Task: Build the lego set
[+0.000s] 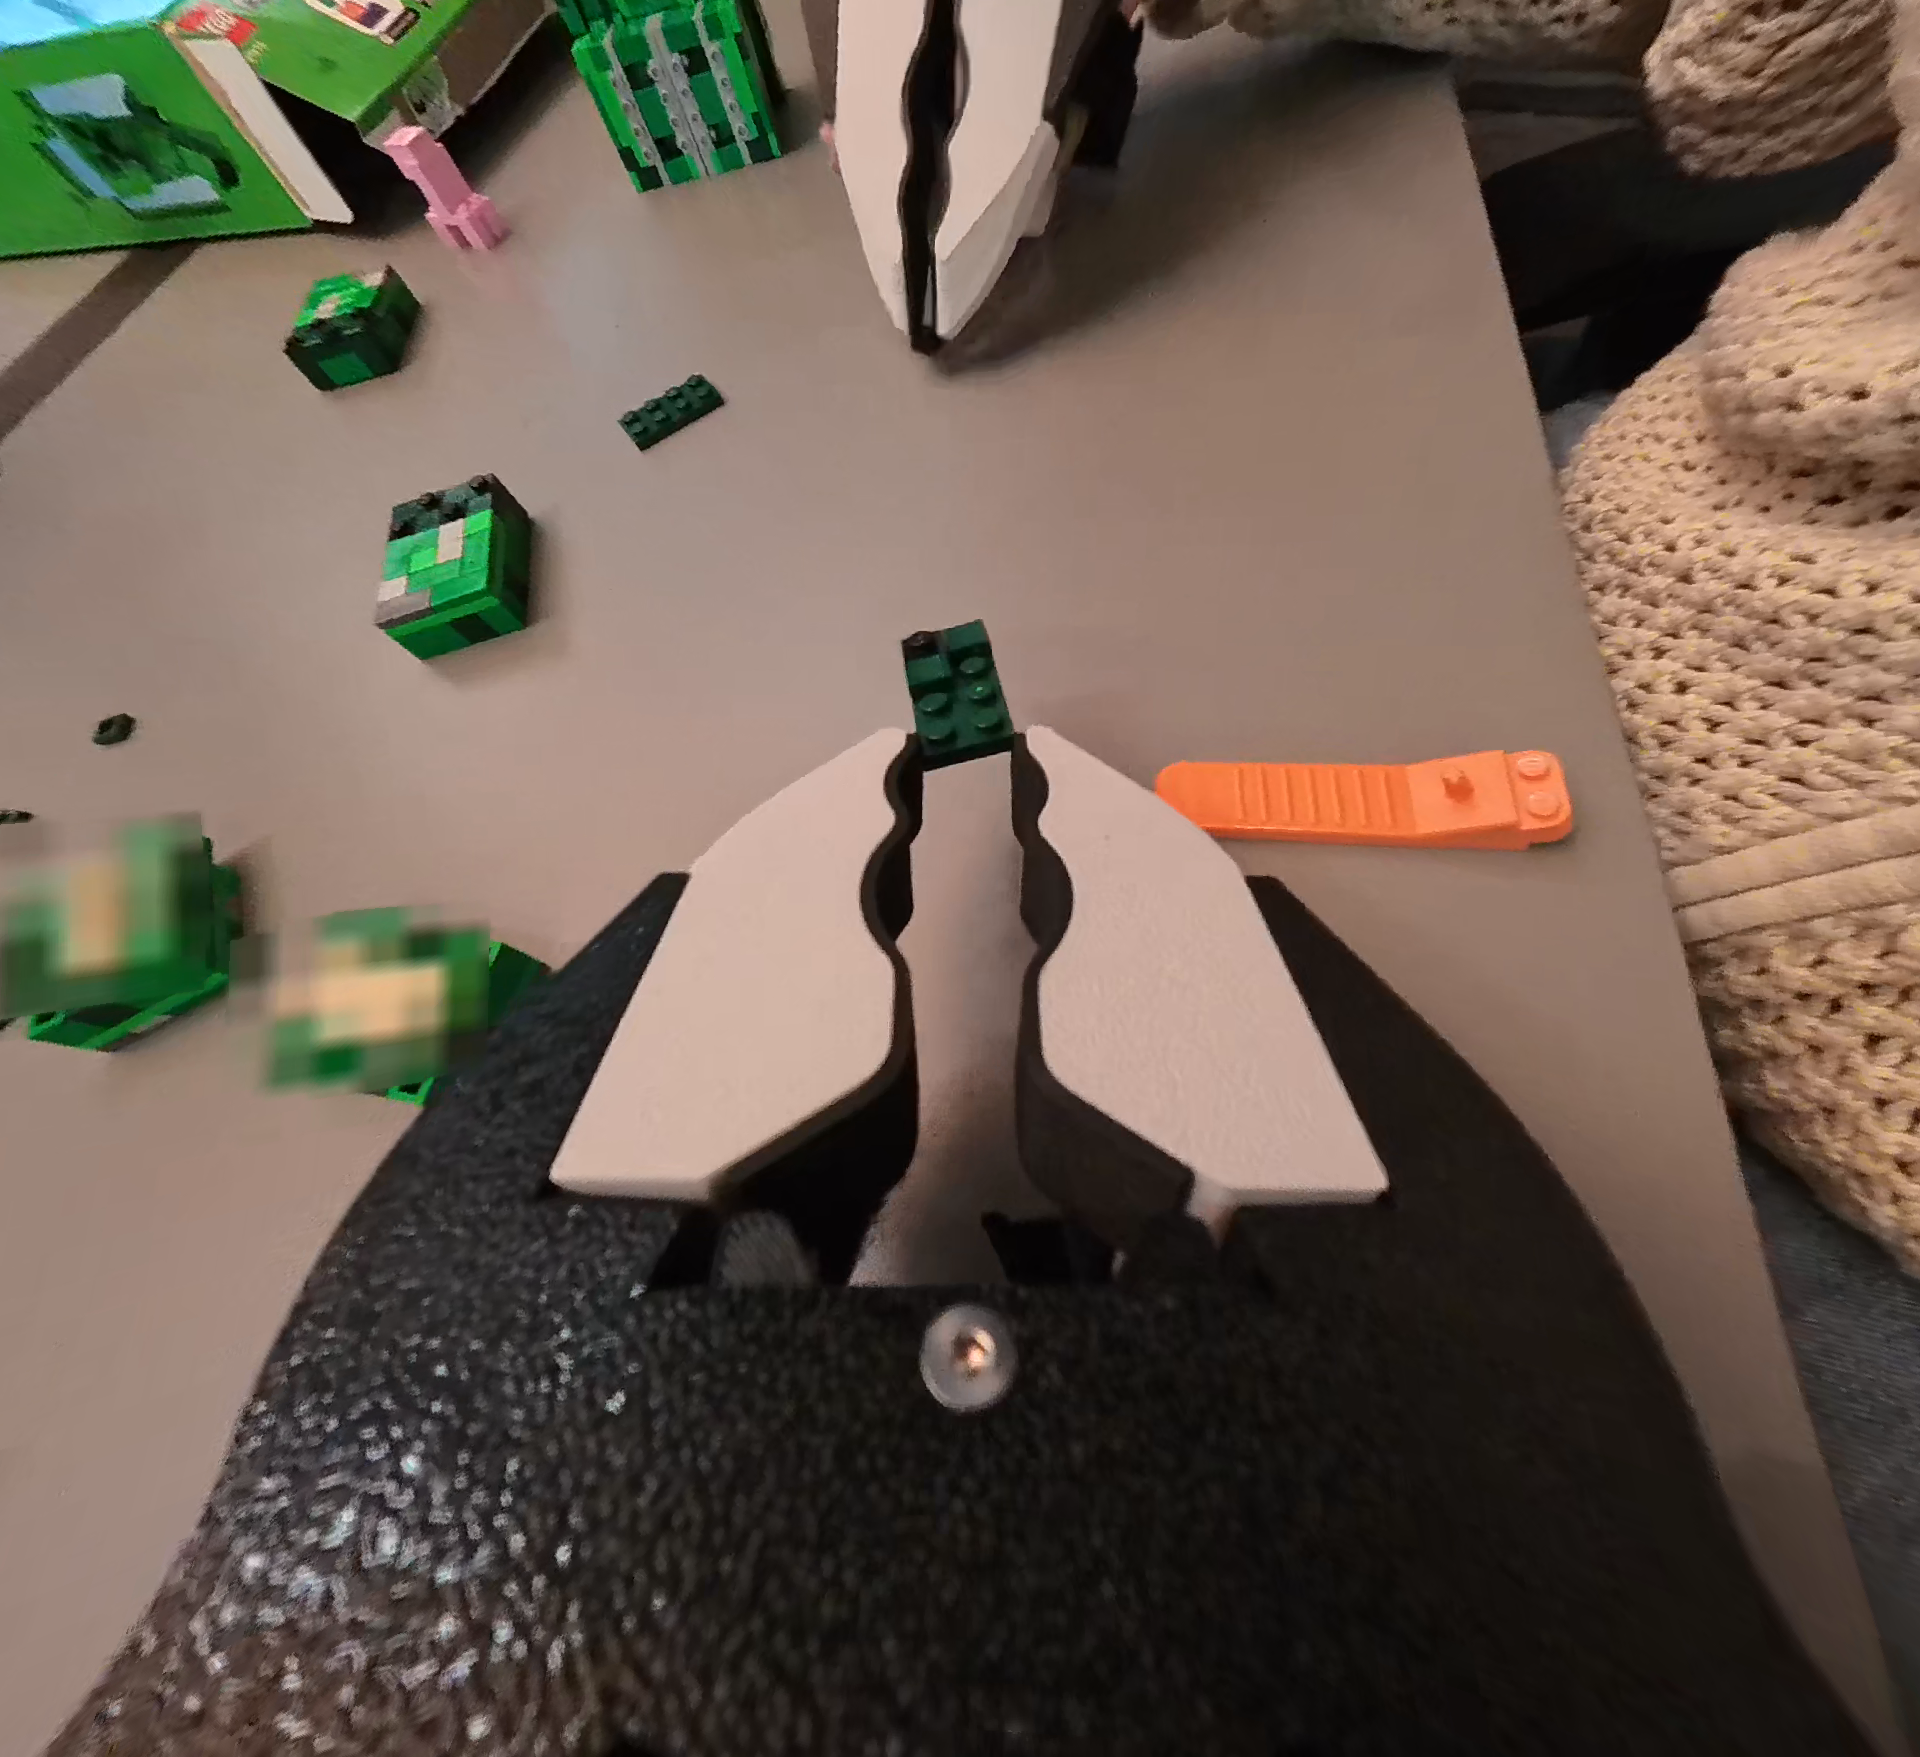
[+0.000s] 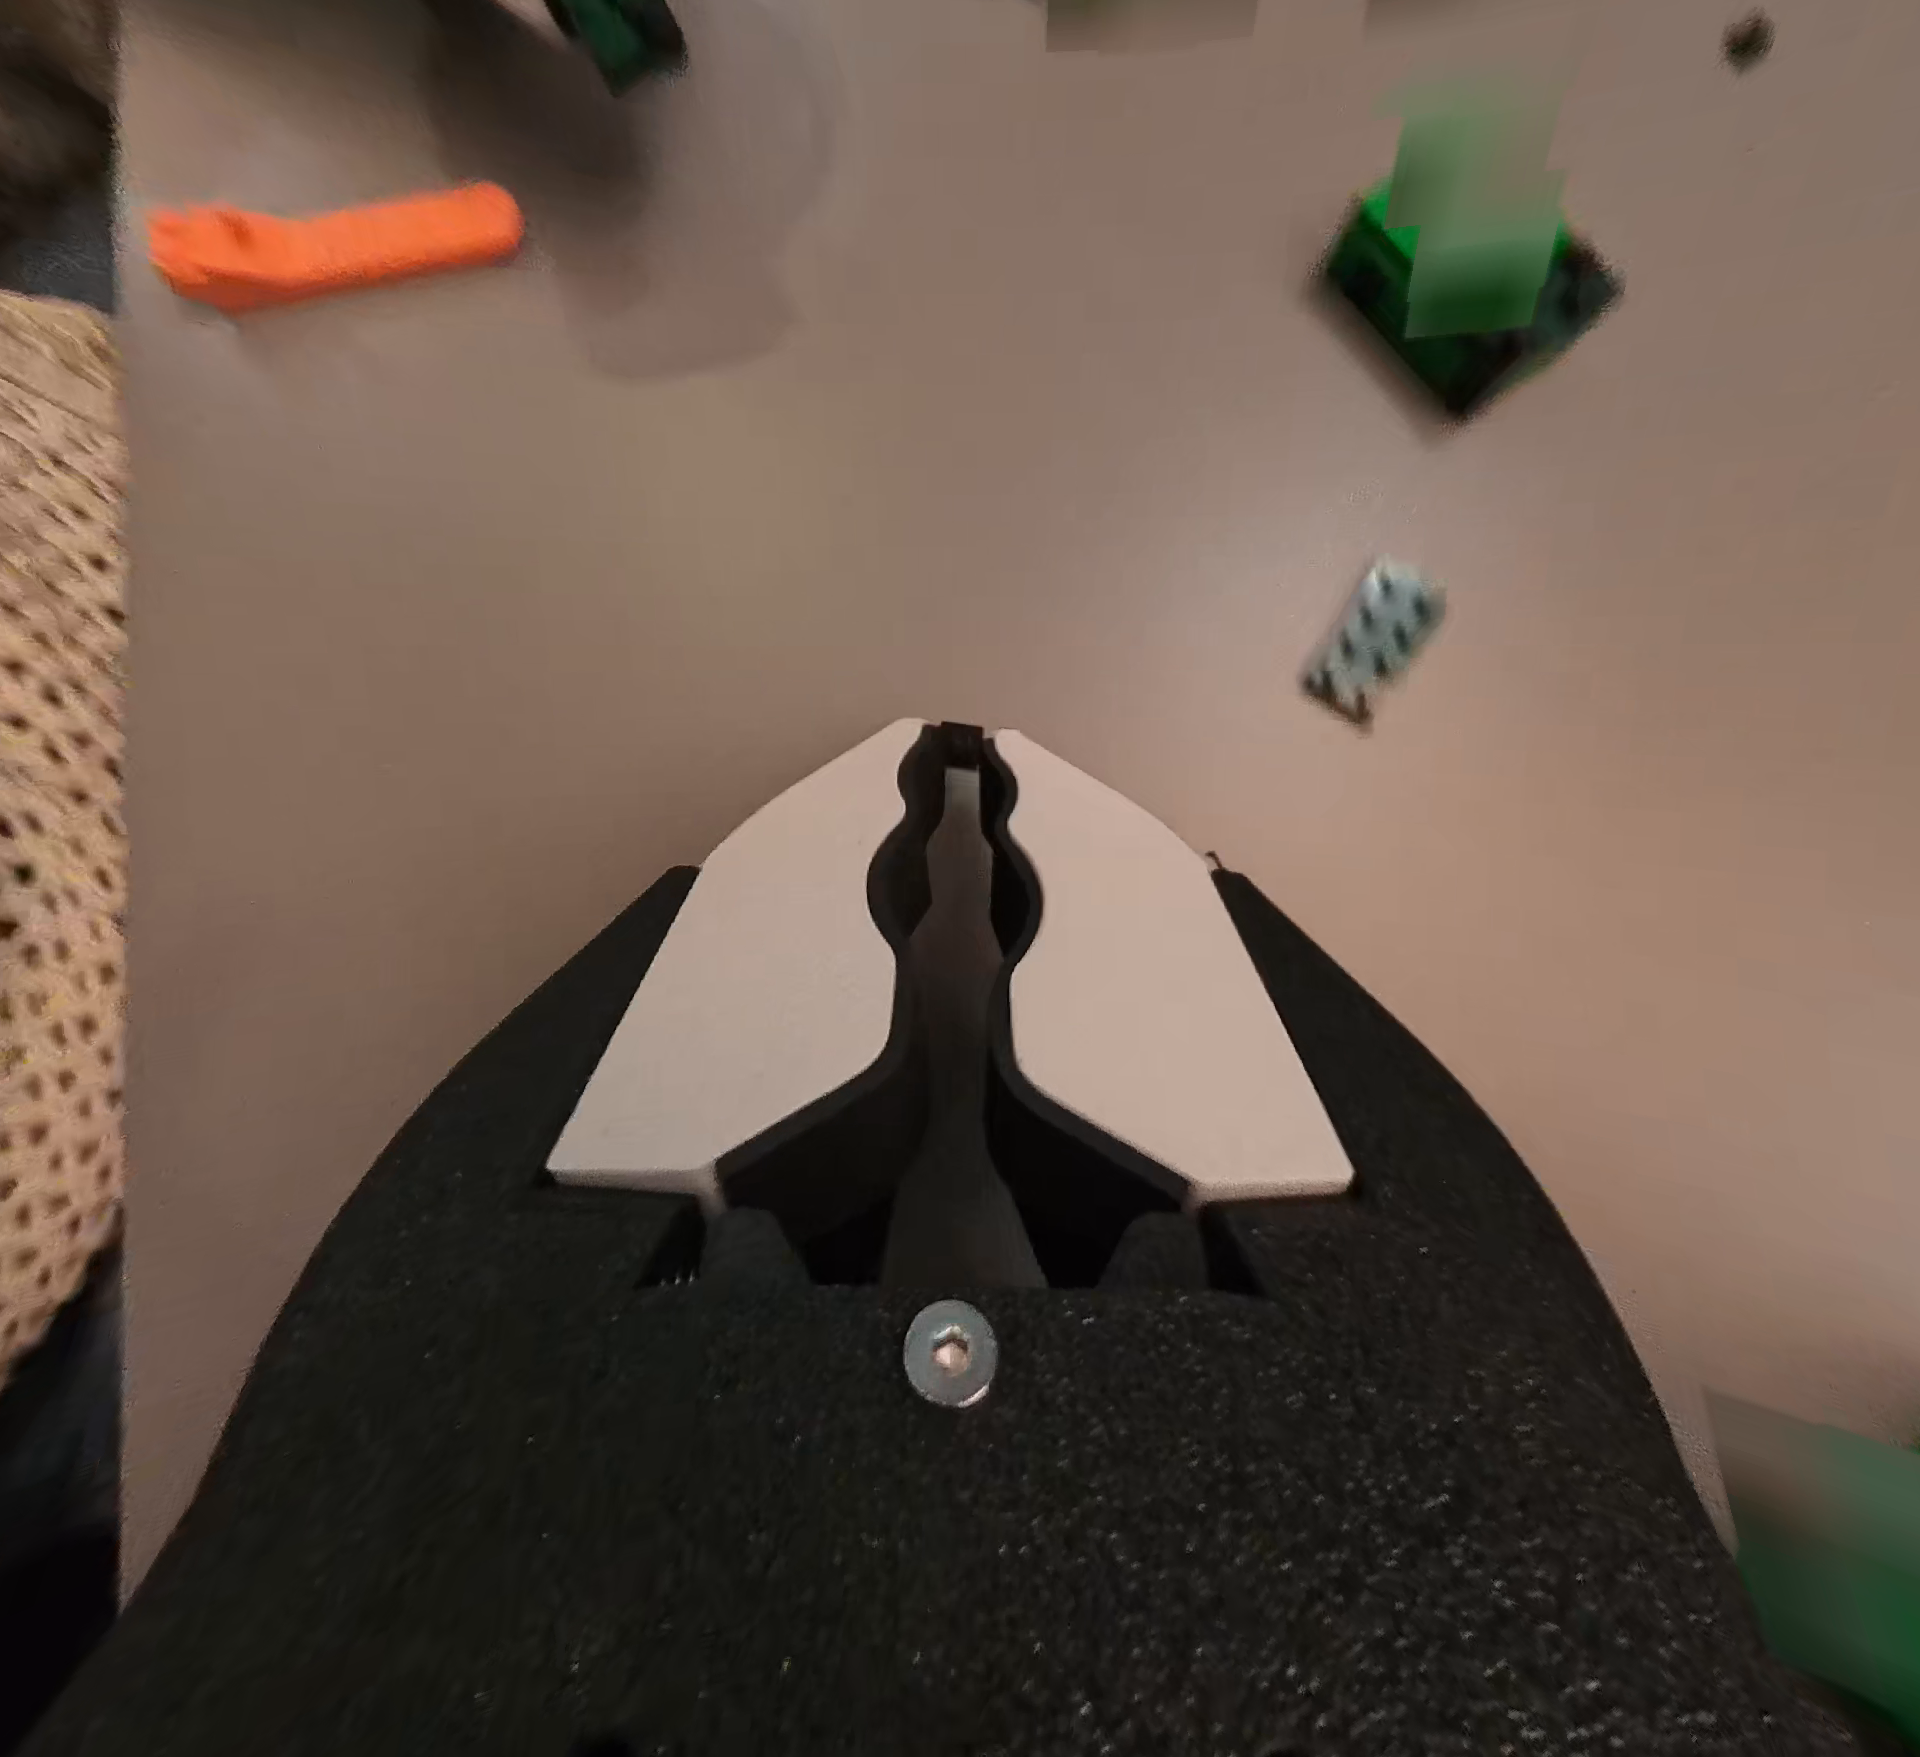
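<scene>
Left gripper jaws clamped on dark green plate; right gripper jaws pinching small black piece above tabletop. Orange separator nearby.

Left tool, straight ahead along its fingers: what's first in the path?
Beyond the dark green plate it grips, bare table, then probably the right tool, tips on the table. Depth is unclear.

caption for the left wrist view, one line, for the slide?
Left gripper clamps a dark green plate above the grey table; orange brick separator lies alongside.
</scene>
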Demonstrator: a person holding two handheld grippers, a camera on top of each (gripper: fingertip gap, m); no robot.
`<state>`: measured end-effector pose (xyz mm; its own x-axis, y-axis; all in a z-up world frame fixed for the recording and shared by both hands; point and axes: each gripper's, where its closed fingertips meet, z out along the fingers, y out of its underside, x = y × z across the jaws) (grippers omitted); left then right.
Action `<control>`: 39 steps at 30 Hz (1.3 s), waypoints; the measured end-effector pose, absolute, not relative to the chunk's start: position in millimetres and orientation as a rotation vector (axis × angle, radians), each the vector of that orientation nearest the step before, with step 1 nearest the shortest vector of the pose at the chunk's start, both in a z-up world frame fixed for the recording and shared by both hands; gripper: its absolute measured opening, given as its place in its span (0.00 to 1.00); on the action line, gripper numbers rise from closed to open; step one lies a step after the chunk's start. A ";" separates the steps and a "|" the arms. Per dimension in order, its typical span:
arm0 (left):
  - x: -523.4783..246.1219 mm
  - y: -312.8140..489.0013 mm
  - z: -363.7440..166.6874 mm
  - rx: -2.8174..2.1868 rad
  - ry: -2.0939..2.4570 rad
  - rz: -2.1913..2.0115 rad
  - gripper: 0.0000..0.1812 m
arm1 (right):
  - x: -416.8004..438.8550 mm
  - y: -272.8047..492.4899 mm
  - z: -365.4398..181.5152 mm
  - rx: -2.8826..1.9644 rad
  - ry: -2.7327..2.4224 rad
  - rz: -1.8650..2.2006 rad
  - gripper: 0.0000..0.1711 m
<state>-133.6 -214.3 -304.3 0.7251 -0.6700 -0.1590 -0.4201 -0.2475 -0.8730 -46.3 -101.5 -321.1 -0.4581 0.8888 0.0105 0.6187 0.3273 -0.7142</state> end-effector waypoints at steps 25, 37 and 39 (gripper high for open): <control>-125.7 -217.0 -334.5 -2.153 0.890 -0.471 0.09 | -114.8 -212.0 -317.2 -0.917 -2.357 1.188 0.04; -125.1 -218.2 -334.4 -2.152 0.894 -0.474 0.09 | -114.9 -213.1 -321.5 -0.841 -2.415 1.174 0.04; -125.1 -218.3 -334.4 -2.152 0.895 -0.474 0.09 | -115.1 -213.4 -322.4 -0.833 -2.419 1.167 0.04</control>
<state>-125.1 -218.3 -334.4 0.6879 -0.7241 0.0501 -0.4486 -0.4784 -0.7549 -115.1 -213.4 -322.4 -0.7753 0.6303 0.0391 0.3616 0.4939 -0.7908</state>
